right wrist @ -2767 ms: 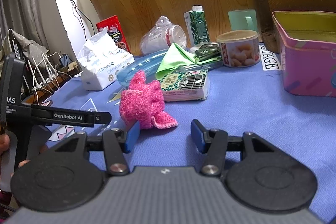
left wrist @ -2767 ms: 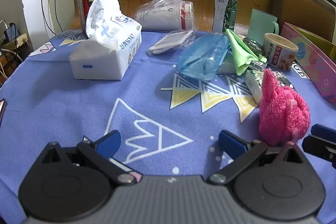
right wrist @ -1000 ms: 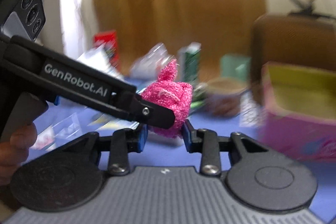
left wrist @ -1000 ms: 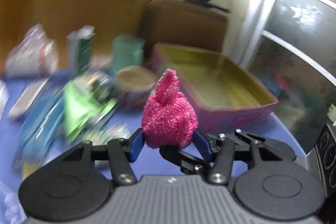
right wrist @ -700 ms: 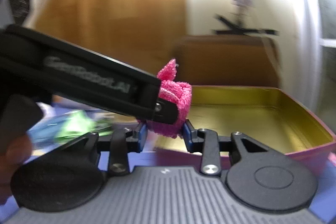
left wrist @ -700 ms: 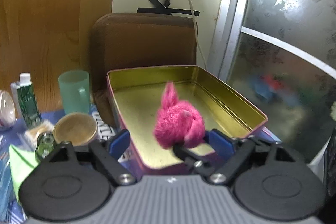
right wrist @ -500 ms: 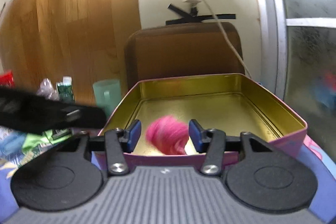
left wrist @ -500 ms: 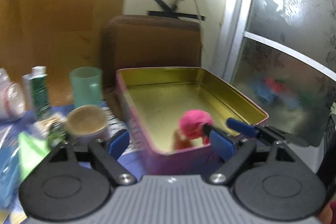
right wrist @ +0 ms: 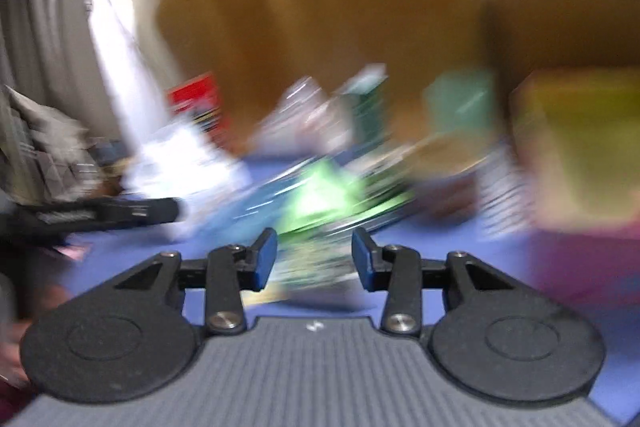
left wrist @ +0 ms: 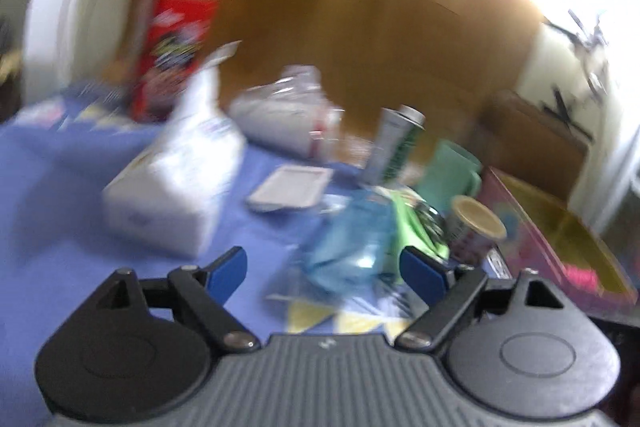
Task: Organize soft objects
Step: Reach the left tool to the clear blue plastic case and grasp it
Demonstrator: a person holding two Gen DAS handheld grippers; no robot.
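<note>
Both views are motion-blurred. The pink knitted toy (left wrist: 582,273) lies inside the pink tin box (left wrist: 560,227) with a gold inside, at the far right of the left wrist view. The tin also shows blurred at the right of the right wrist view (right wrist: 580,155). My left gripper (left wrist: 324,269) is open and empty above the blue tablecloth, facing a blue plastic bag (left wrist: 352,247) and a green cloth (left wrist: 416,227). My right gripper (right wrist: 314,259) is open and empty, facing the green cloth (right wrist: 316,199). A white tissue pack (left wrist: 176,187) lies at the left.
A red box (left wrist: 172,47), a bagged stack of cups (left wrist: 288,119), a carton (left wrist: 396,147), a teal mug (left wrist: 452,171) and a lidded cup (left wrist: 476,231) stand at the back. A flat white packet (left wrist: 290,187) lies mid-table. The left gripper's body (right wrist: 100,215) crosses the right wrist view.
The pink toy was let go into the tin. Both grippers have opened and swung left, away from the tin, toward the clutter on the table.
</note>
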